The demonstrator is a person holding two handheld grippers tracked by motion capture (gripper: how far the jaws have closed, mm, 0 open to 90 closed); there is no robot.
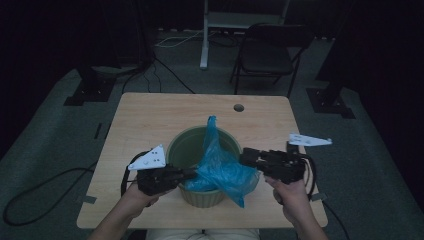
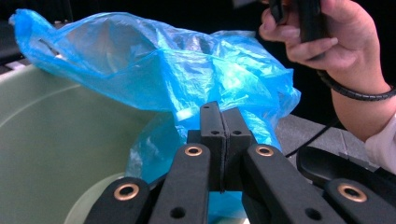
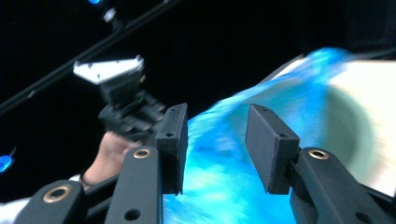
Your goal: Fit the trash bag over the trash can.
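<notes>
Lining the green bin (image 1: pixel 202 197) with the blue plastic bag (image 1: pixel 220 167) looks like the step in hand. At centre frame of the high view the bin stands on the wooden bench (image 1: pixel 145 120), with the bag half inside it, one corner sticking up and the near side spilling over the lower-right rim. The left gripper (image 2: pixel 223 135) has its jaws pressed fully together on a fold of the bag at the bin's left rim. The right gripper (image 3: pixel 215 142) has its jaws parted about halfway, with blurred blue film showing between them but neither pad pressing on it. Next, I judge, the right gripper needs a fresh pinch on the loose edge to spread it over the rim.
</notes>
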